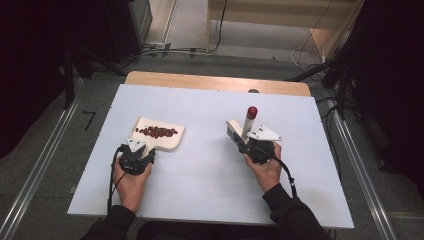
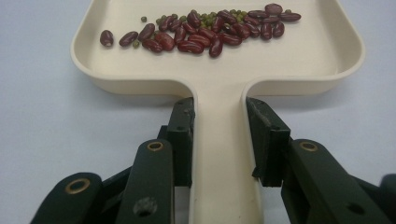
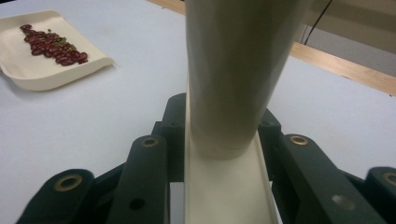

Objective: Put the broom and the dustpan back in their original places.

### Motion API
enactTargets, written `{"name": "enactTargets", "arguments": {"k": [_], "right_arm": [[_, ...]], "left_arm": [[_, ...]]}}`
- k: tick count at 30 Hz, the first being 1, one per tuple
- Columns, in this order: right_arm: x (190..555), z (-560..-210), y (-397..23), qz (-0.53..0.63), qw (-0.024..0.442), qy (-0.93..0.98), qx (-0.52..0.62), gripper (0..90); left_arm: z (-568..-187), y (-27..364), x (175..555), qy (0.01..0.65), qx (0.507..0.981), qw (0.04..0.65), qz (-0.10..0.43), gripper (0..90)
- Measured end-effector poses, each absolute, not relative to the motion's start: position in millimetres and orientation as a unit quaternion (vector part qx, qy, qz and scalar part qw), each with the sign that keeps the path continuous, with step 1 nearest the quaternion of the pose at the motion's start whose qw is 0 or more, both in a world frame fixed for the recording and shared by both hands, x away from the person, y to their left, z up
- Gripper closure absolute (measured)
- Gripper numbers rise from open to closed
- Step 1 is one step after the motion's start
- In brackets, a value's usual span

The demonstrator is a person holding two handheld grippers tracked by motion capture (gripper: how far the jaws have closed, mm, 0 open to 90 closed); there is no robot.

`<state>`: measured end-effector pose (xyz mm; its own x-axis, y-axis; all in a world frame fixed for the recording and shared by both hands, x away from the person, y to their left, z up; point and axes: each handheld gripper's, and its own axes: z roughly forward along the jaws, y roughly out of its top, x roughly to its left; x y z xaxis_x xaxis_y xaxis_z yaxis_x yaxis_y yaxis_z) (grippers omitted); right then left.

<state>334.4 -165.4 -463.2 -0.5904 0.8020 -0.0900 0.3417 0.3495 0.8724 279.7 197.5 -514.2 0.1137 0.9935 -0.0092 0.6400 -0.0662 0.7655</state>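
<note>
A cream scoop tray (image 1: 173, 141) lies left of centre on the white table, with a heap of red and small green beans (image 1: 157, 131) in it. My left gripper (image 1: 148, 149) is shut on the tray's flat handle (image 2: 219, 186), one jaw on each side, and the beans (image 2: 205, 30) lie just ahead. My right gripper (image 1: 241, 141) is right of centre, shut on the base of a cream tool (image 1: 247, 125) whose round stem rises to a red tip (image 1: 252, 111). That stem (image 3: 233, 56) stands directly before the jaws of the right gripper (image 3: 225, 135). The tray (image 3: 28, 77) shows at far left.
The white table top (image 1: 210, 180) has a wooden strip (image 1: 215, 81) along its far edge. Cables (image 1: 190, 50) run across the floor beyond, and metal rails (image 1: 40, 160) flank the table. Between the two hands the surface is bare.
</note>
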Motion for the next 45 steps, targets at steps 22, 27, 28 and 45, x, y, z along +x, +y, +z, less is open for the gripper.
{"name": "enactTargets", "arguments": {"k": [22, 27, 28, 45], "right_arm": [[326, -461, -213, 0.464, 0.194, 0.777, 0.378, 64.3], [323, -462, -228, 0.478, 0.148, 0.783, 0.368, 64.3], [323, -462, -229, 0.48, 0.144, 0.784, 0.366, 64.3], [345, -477, -261, 0.462, 0.11, 0.772, 0.423, 54.8]], "left_arm": [[-514, 197, 282, 0.638, 0.636, 0.33, 0.283, 58.6], [-510, 198, 279, 0.631, 0.638, 0.342, 0.28, 50.0], [-508, 197, 277, 0.627, 0.639, 0.344, 0.283, 47.8], [-495, 204, 266, 0.606, 0.634, 0.371, 0.305, 46.1]]}}
